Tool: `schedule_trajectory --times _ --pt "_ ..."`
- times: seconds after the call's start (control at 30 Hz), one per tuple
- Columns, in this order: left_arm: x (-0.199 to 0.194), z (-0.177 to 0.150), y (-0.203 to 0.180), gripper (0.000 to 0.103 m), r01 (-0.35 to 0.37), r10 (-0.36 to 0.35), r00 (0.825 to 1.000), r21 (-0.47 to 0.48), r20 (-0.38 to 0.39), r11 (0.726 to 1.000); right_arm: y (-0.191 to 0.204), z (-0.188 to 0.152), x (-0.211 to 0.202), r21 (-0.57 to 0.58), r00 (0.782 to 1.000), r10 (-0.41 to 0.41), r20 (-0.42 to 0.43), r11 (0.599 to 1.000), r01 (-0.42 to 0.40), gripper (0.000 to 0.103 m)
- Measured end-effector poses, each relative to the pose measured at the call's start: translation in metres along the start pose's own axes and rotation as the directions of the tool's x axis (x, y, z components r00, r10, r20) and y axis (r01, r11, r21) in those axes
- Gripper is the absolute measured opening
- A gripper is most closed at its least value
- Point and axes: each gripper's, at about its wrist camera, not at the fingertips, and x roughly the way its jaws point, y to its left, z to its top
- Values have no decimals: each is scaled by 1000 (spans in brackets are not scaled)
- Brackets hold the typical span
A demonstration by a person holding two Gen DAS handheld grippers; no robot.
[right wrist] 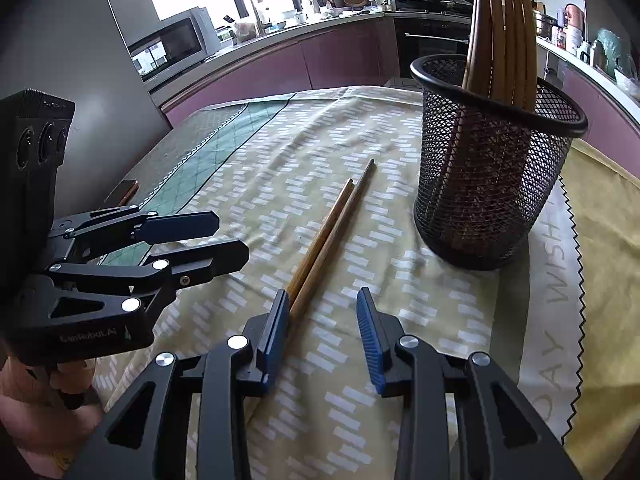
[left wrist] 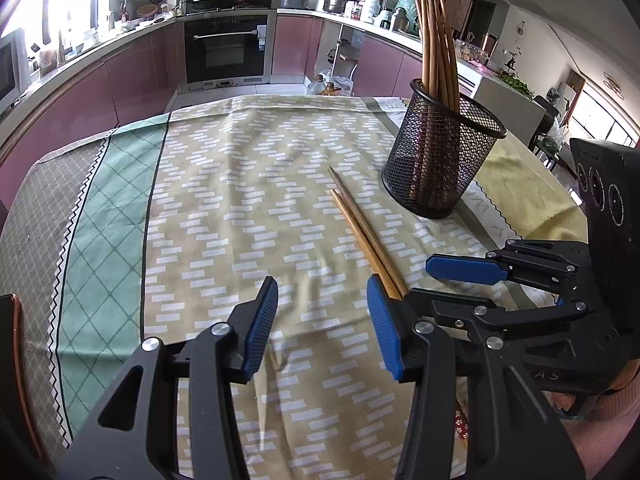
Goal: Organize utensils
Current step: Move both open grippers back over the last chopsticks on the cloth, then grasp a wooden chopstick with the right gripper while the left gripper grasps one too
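Smooth wooden chopsticks [left wrist: 366, 236], black metal-mesh holder [left wrist: 438, 156], matt patterned cloth [left wrist: 224, 184].

Your left wrist view looks low and close along its open fingers across the tablecloth [left wrist: 240, 184], your right wrist view likewise from the other side — both share the loose chopsticks [left wrist: 362, 232] ahead, the mesh holder [right wrist: 492, 184] beyond them, and each other's gripper.

Brown chopsticks [left wrist: 362, 236], black mesh holder [left wrist: 440, 160]

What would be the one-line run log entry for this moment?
left gripper open, empty | right gripper open, empty | two chopsticks on tablecloth | mesh holder upright, holds chopsticks
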Motion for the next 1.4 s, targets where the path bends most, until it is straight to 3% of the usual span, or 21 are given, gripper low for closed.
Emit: schedule_trajectory --times 0.13,0.4,0.87,1.4 --pt "0 0 -1 46 5 -5 1000 6 1 1000 -3 1 -1 13 999 -28 -15 1000 28 22" --pt "4 0 -4 46 11 -11 1000 9 -3 1000 -7 4 -5 48 999 40 5 998 -40 22" --pt "2 0 -6 46 28 -28 1000 24 -6 999 -2 7 2 24 1000 -2 -24 1000 3 22" --pt "24 4 -30 45 55 -48 996 91 -76 994 -21 7 -2 44 999 -13 -38 999 14 22"
